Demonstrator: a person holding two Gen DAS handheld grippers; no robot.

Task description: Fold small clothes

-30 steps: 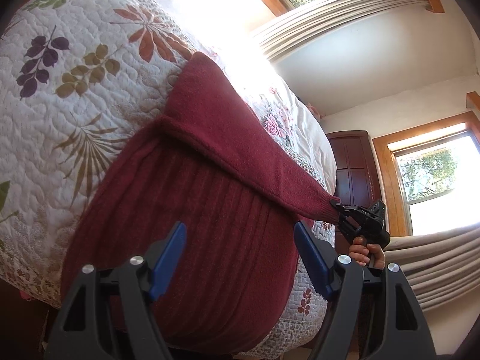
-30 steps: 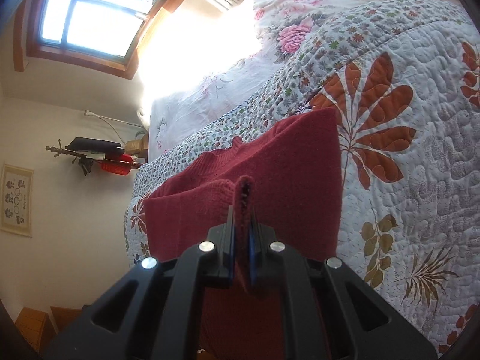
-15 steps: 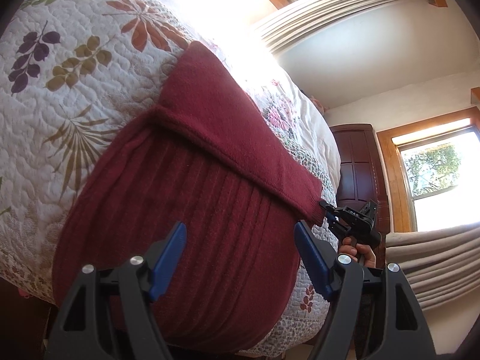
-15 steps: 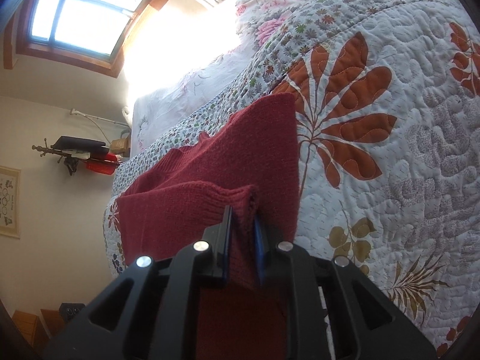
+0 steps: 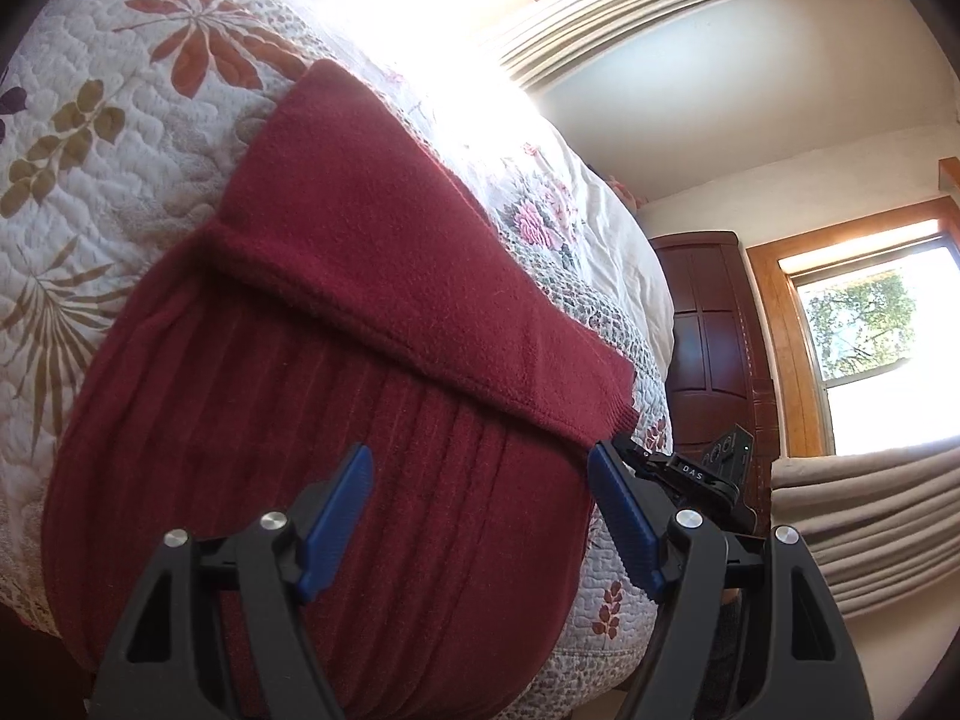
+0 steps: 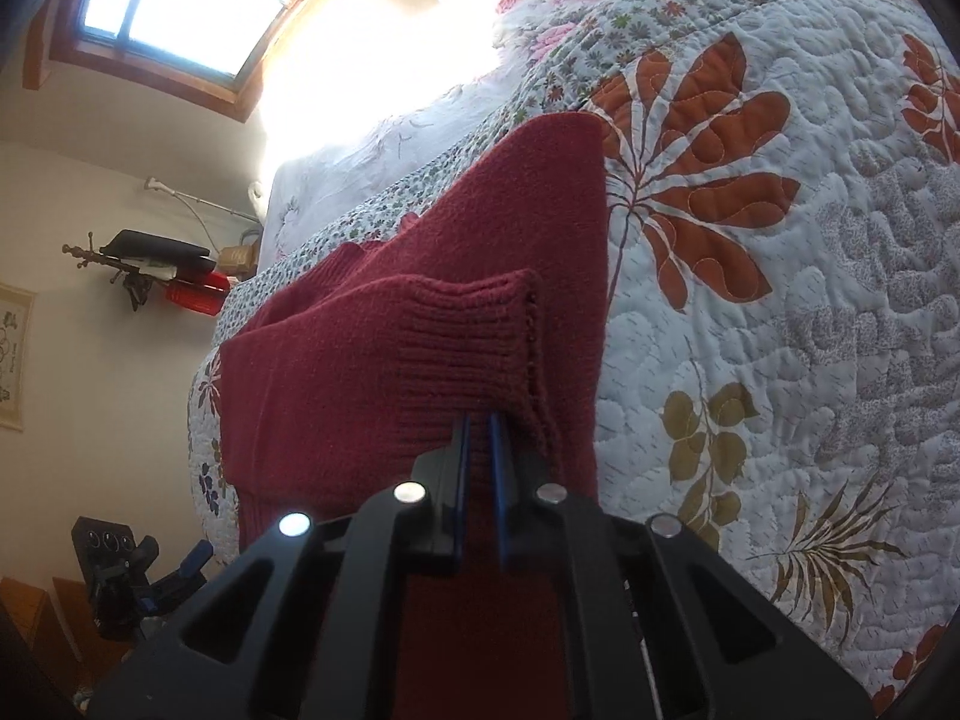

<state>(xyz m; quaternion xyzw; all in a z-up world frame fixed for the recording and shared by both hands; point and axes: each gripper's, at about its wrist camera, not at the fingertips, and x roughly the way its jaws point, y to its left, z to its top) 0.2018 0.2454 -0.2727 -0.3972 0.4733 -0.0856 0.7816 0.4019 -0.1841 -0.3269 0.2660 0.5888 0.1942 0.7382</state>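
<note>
Right wrist view: a maroon sweater [image 6: 360, 396] is lying on the floral quilt [image 6: 780, 276], its sleeve [image 6: 456, 336] folded crosswise over the ribbed body. The right gripper [image 6: 477, 450] is pinching the sleeve's cuff; the left gripper [image 5: 480, 516] is hovering spread wide, holding nothing.

sleeve cuff [image 6: 480, 336]: carried inward, laid across sweater [image 5: 336, 480] | right tongs [image 6: 477, 438]: lowered with it
</note>
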